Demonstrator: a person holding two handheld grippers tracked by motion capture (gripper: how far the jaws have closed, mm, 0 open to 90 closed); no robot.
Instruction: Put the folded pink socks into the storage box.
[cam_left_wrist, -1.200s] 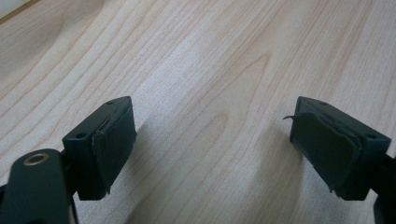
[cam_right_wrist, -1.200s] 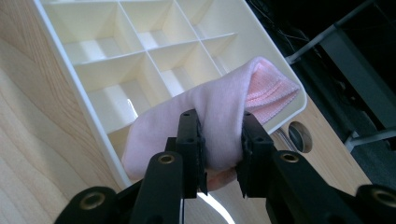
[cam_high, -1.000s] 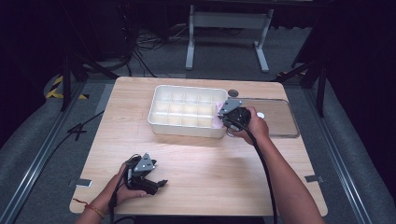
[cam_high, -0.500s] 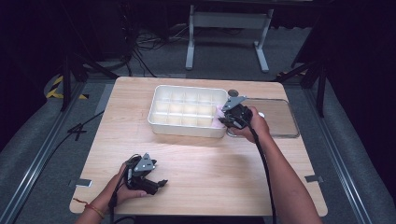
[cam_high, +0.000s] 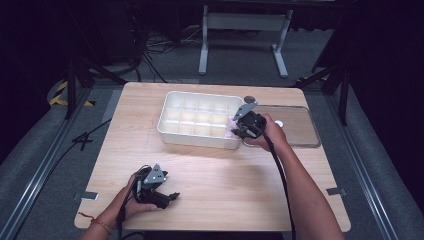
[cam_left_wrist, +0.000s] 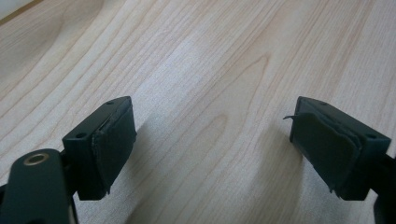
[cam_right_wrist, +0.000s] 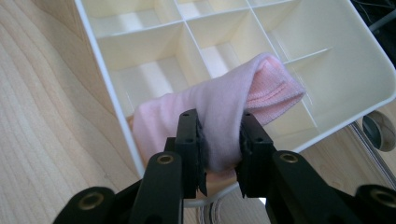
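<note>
Tucking pink cloth (cam_right_wrist: 219, 116) into divider tray (cam_right_wrist: 369, 88), right hand-held gripper (cam_right_wrist: 219, 154) clamped on it; letting go next, left hand-held gripper (cam_left_wrist: 215, 149) idling apart.

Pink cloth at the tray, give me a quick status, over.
Right gripper shut on pink cloth, over tray corner compartment. Left gripper open, idle over bare table. Nothing in the way.

Light wooden table (cam_high: 215, 175), white compartment tray (cam_high: 197, 135) at its far middle, clear lid (cam_high: 300, 131) just right of it.
</note>
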